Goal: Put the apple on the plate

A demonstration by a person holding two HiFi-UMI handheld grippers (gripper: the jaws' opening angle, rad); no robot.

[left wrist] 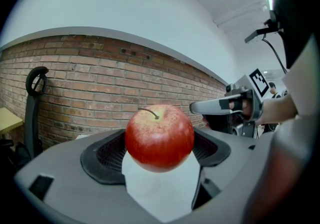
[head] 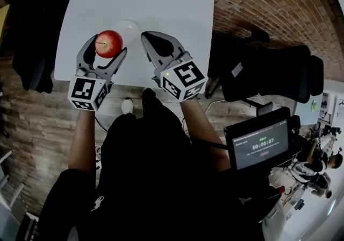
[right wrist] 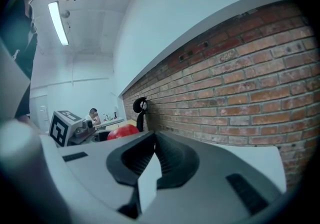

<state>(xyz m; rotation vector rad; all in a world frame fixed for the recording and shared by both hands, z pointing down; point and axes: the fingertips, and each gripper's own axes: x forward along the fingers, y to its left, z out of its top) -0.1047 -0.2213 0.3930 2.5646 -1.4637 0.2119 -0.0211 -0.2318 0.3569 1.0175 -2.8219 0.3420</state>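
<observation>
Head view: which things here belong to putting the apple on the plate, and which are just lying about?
Part of the job:
apple, held by the left gripper
white plate
table under the plate

Just about:
right gripper, shut and empty
black office chair
small screen

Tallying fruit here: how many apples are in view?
1. The apple sits clamped in the left gripper, over the table, beside the plate. No others seem hidden.

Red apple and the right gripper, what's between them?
The head view shows a round white plate between the red apple and the right gripper, on the white table.
</observation>
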